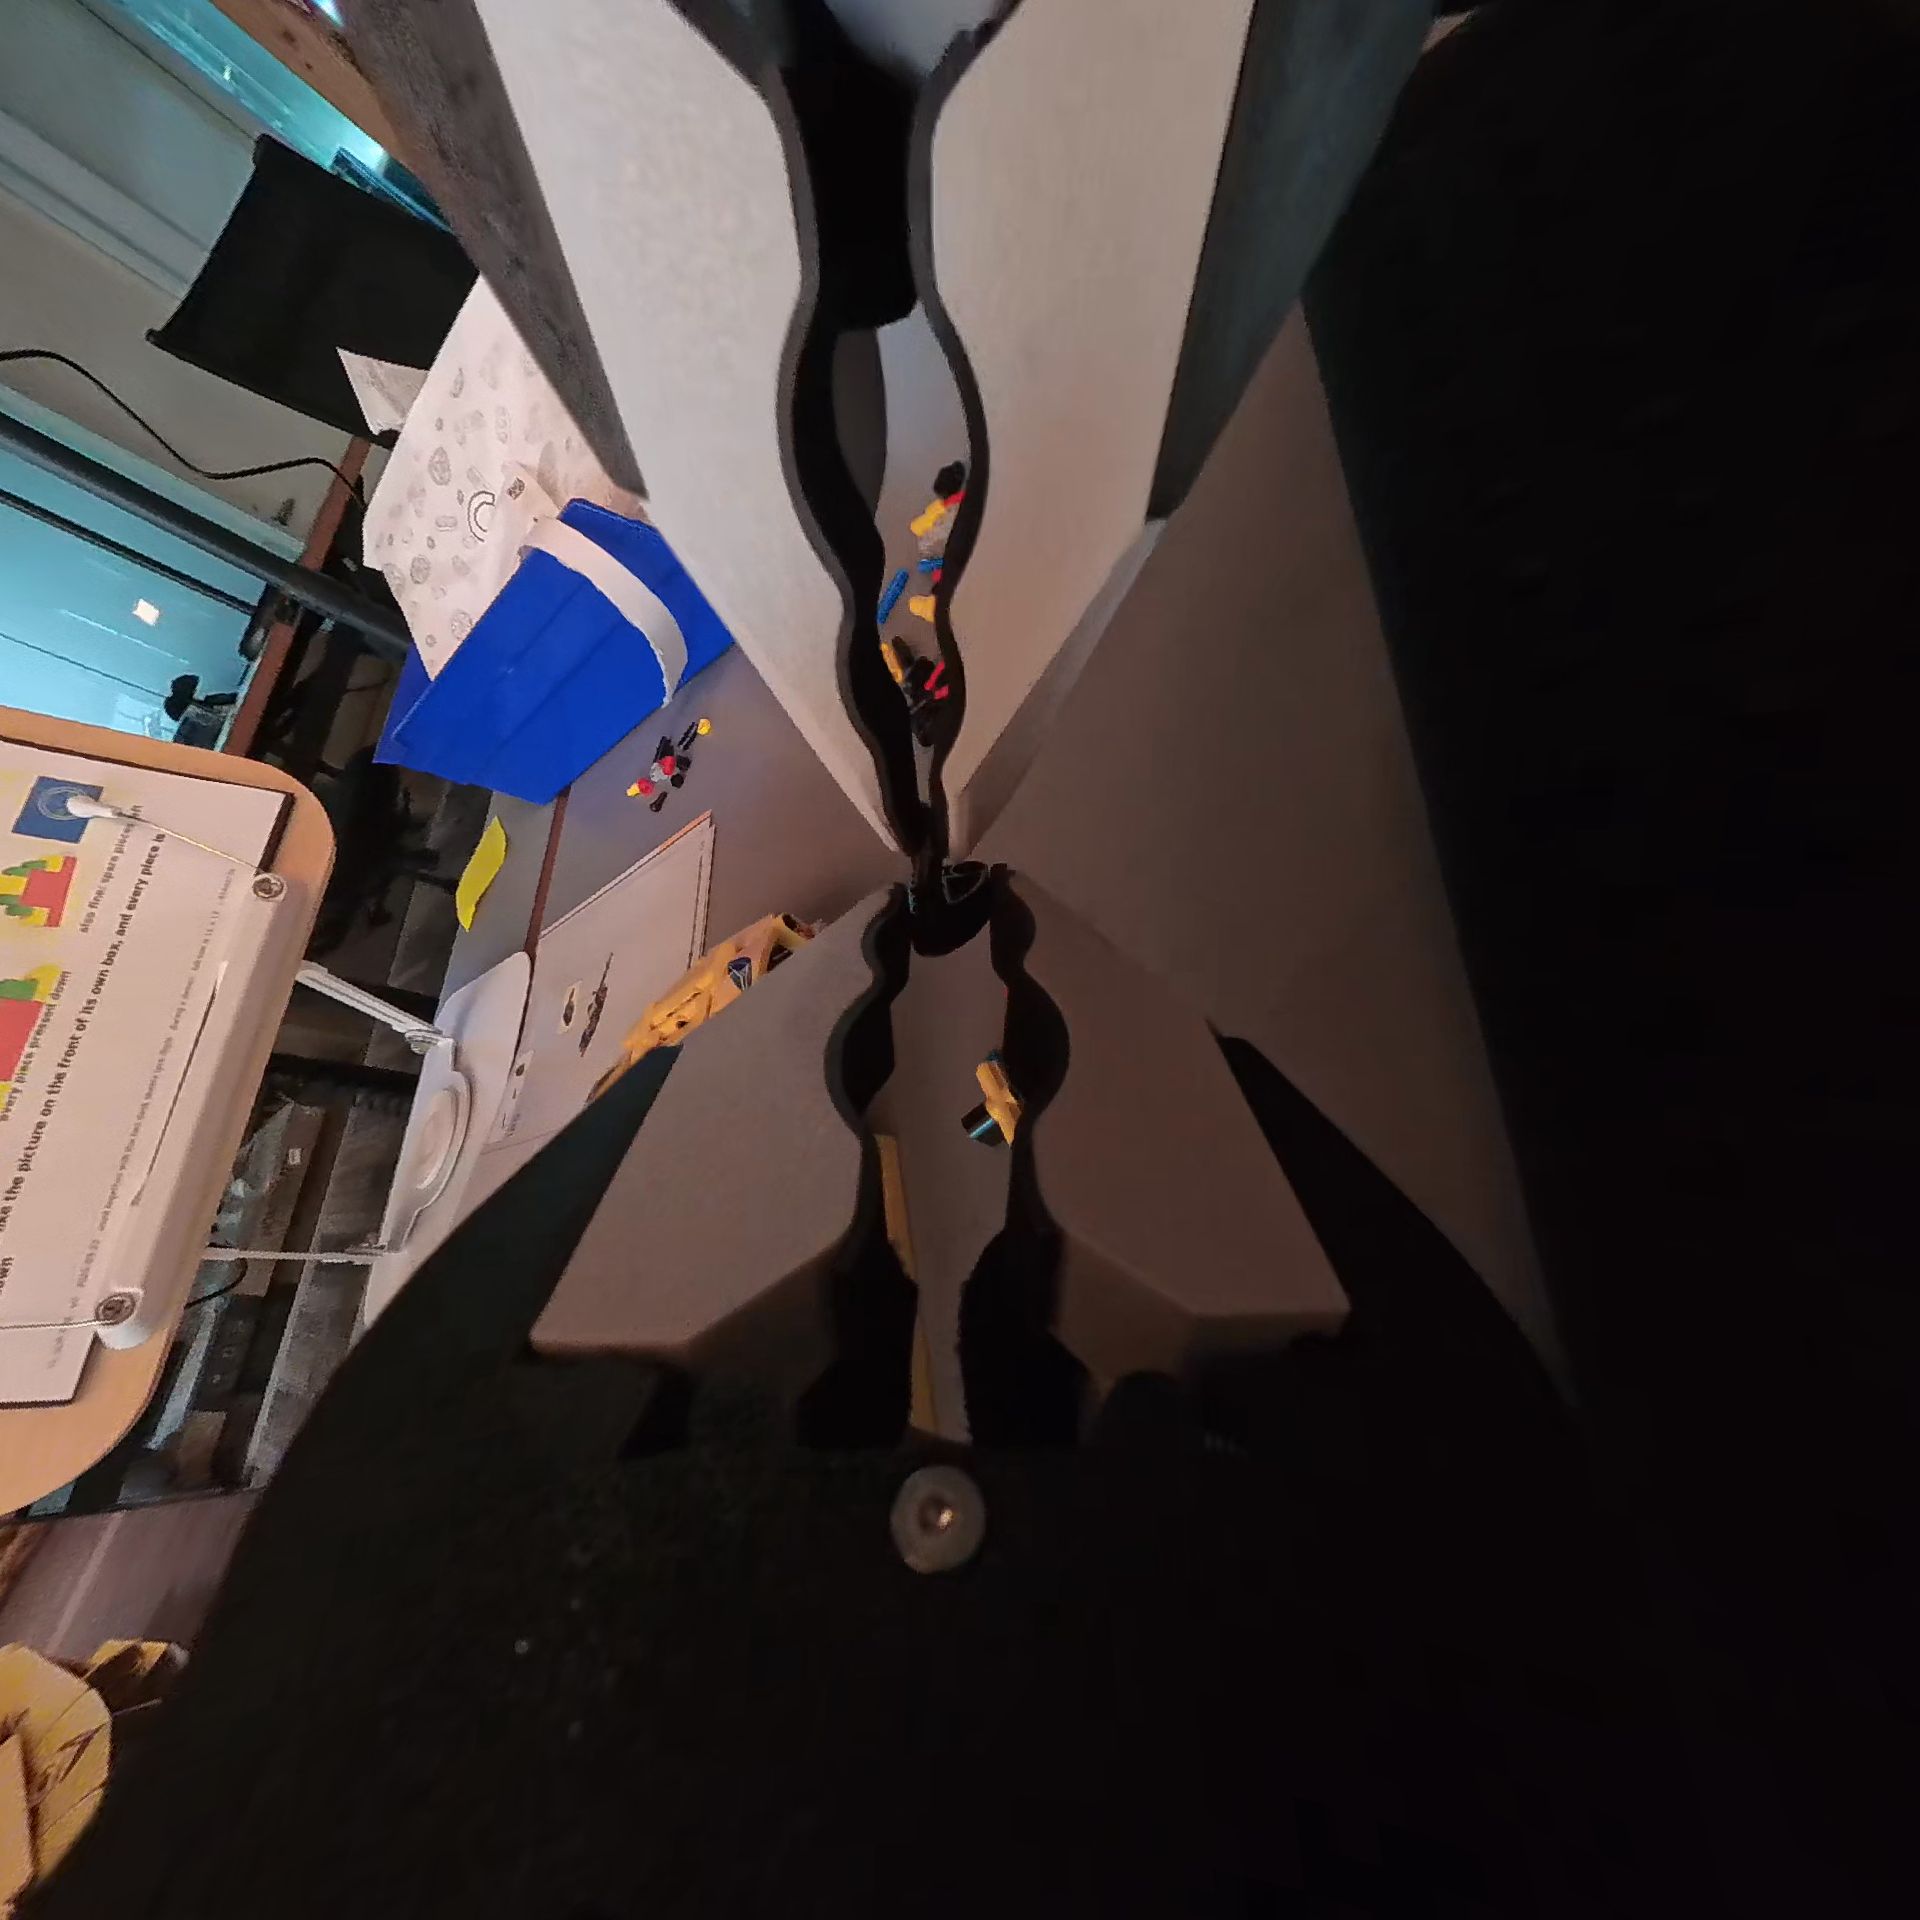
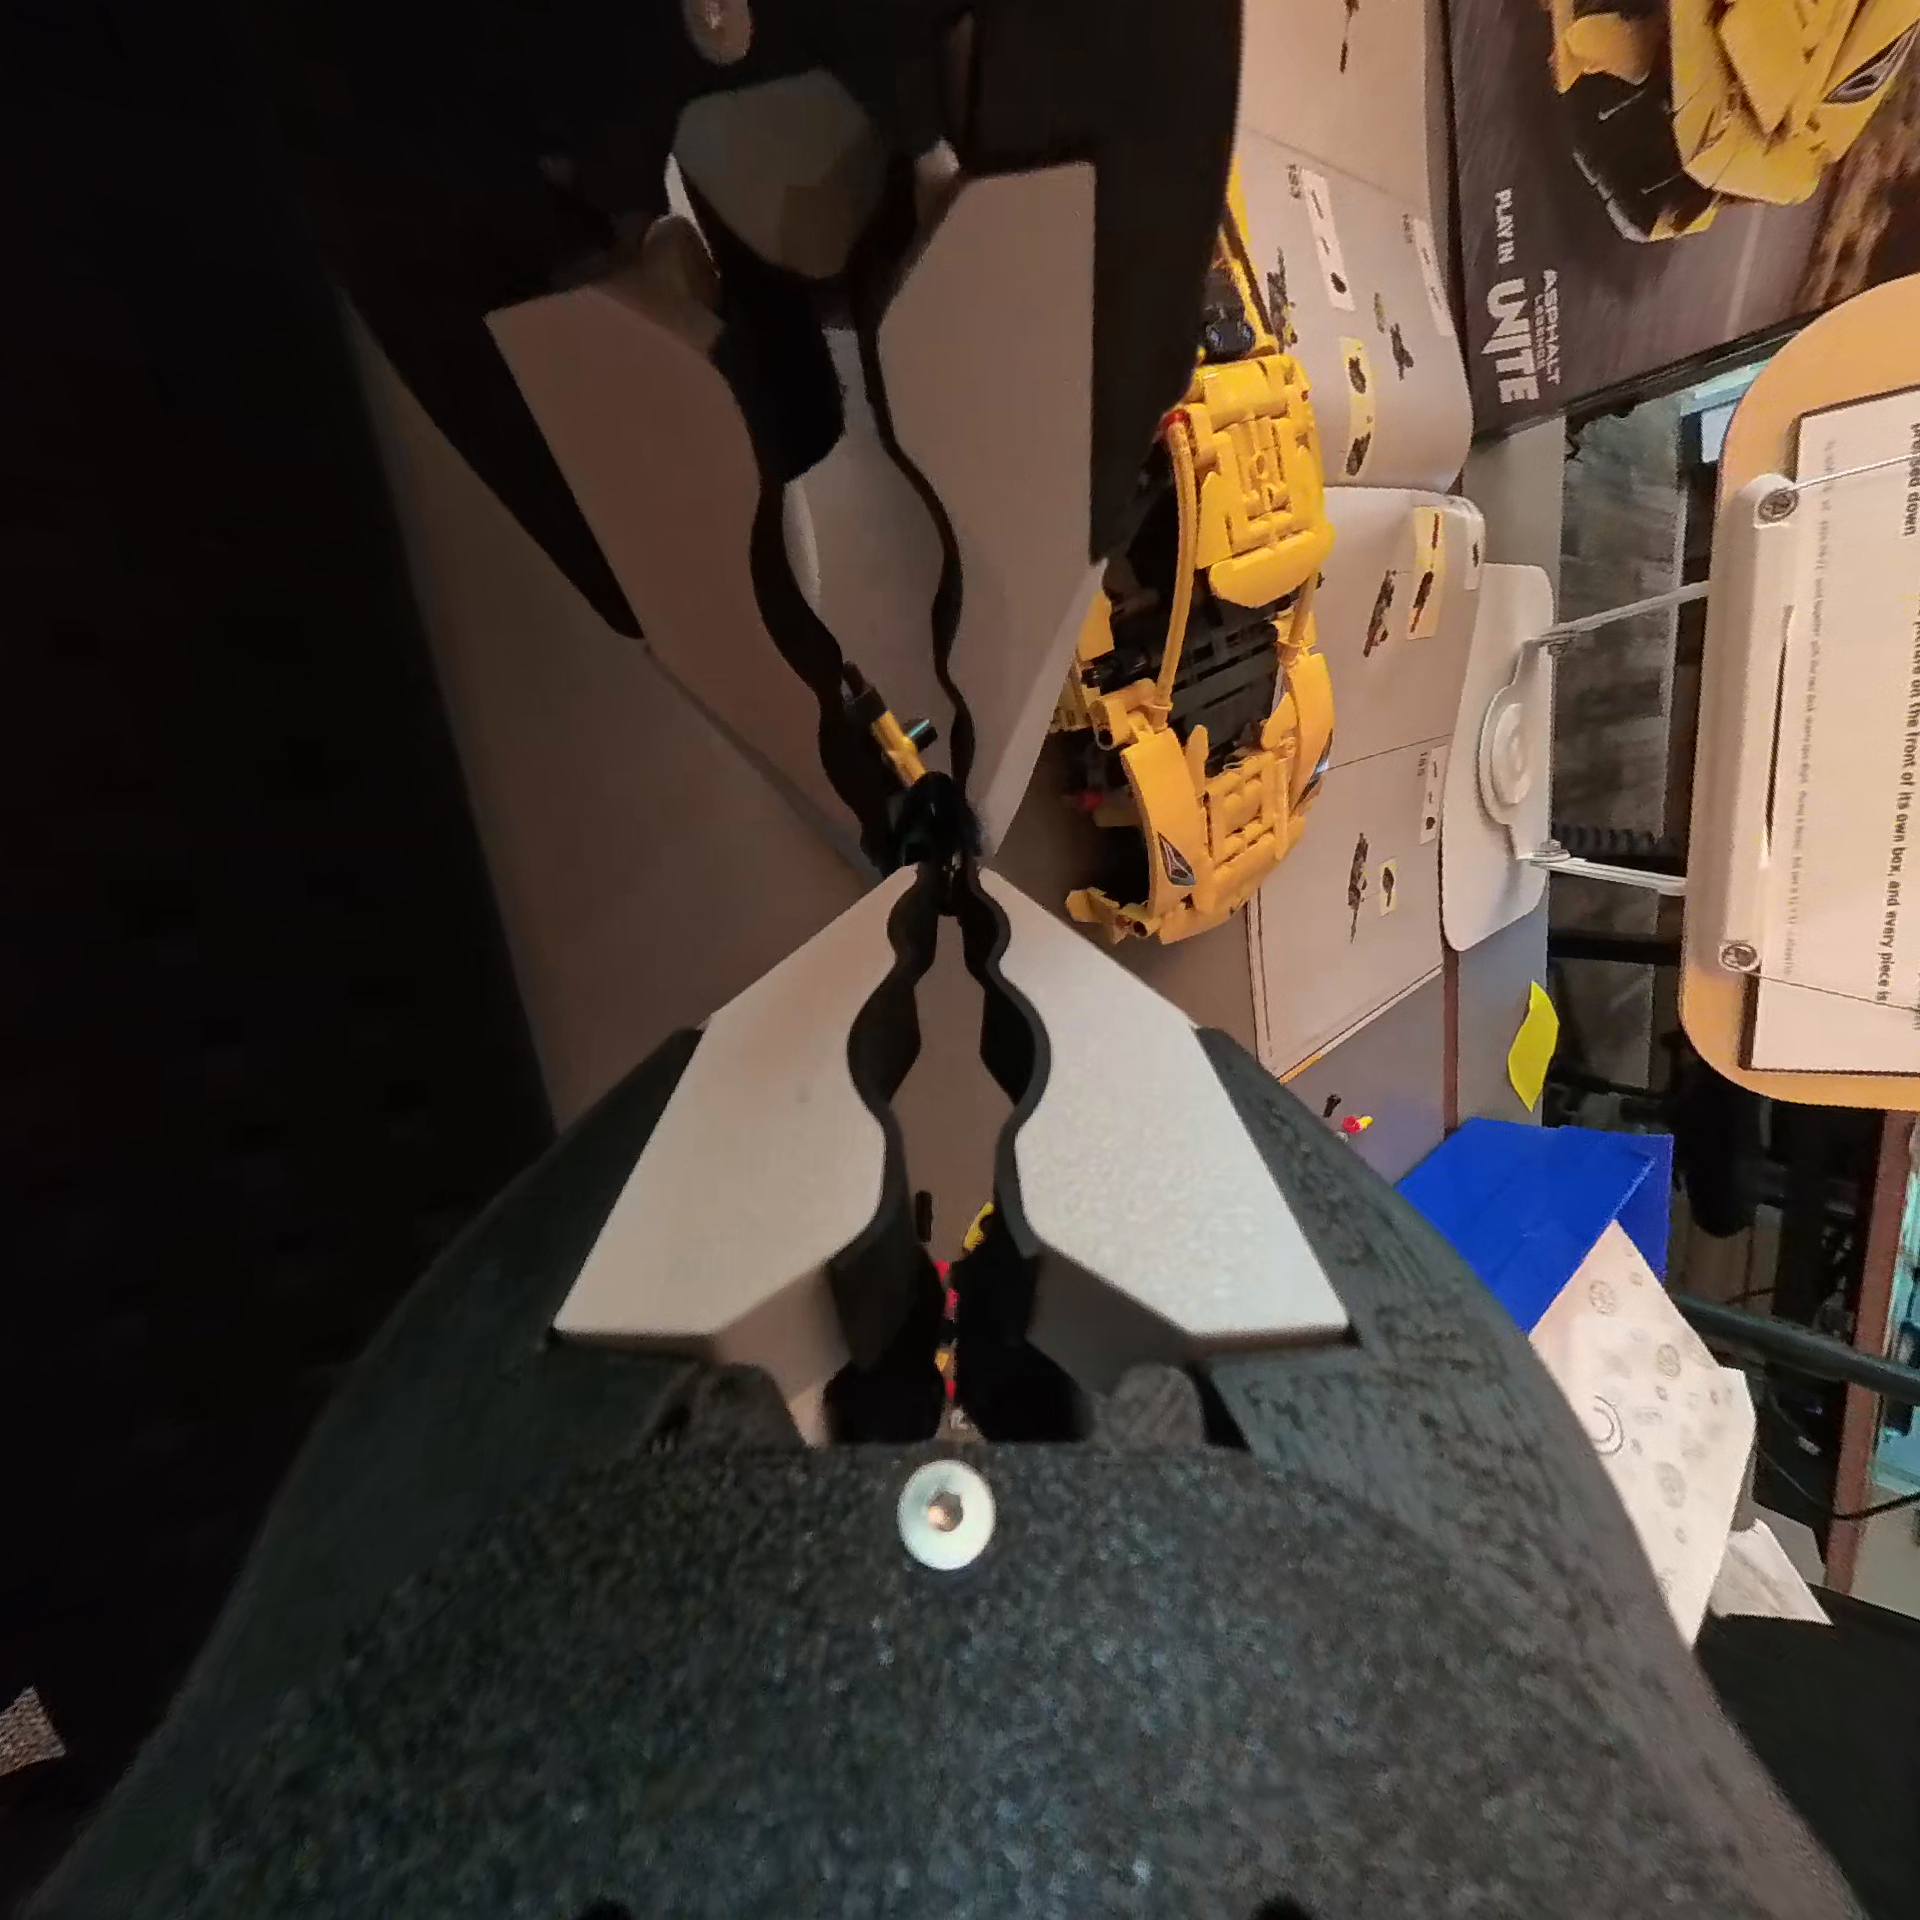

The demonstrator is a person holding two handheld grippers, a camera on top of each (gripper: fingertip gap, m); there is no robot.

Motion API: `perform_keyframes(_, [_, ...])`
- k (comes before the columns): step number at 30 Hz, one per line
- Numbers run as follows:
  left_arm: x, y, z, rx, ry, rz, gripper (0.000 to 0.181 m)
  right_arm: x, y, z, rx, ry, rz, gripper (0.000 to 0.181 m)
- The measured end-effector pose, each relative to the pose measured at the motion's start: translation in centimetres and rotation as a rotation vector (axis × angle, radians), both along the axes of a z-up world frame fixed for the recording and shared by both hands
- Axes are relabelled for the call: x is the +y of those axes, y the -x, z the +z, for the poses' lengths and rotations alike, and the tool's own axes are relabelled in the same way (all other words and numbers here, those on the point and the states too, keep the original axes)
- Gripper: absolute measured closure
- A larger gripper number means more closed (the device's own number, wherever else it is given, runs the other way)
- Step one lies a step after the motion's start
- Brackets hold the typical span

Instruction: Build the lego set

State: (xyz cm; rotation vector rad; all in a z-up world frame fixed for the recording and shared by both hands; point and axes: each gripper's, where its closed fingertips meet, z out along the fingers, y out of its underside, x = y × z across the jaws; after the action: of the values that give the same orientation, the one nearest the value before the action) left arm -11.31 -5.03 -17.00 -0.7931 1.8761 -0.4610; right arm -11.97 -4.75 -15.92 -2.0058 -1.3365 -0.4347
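Note:
My two grippers meet tip to tip above the table. My left gripper (image 1: 940, 902) is shut on a small black piece (image 1: 951, 914) at its tips. A yellow and black part (image 1: 992, 1107) shows in the gap between its fingers. My right gripper (image 2: 933, 883) is shut, its tips pinching the same black piece (image 2: 925, 826) from the other side. The left gripper (image 2: 920, 805) faces it, and the yellow part (image 2: 899, 750) shows between the left fingers. The part-built yellow lego car (image 2: 1216, 665) lies on the open instruction booklet (image 2: 1351, 935).
Loose small pieces (image 1: 670, 764) lie on the grey table by a blue bin (image 1: 540, 665). The set's box (image 2: 1662, 156) lies beyond the booklet. A wooden stand with a printed sheet (image 2: 1849, 727) is at the table's edge, near a yellow note (image 2: 1536, 1039). The grippers are tip to tip, or close to it.

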Motion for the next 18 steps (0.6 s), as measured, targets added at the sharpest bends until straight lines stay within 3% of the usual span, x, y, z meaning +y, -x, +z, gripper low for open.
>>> perform_keyframes(9, [0.09,-0.16,-0.14,0.012,-0.013,0.028,0.168,0.19,-0.02,-0.17,0.077,0.034,-0.026,0.178])
perform_keyframes(18, [-0.15,-0.05,0.51,-0.003,0.130,-0.001,0.167,0.03,0.02,0.56,0.080,-0.002,0.013,0.177])
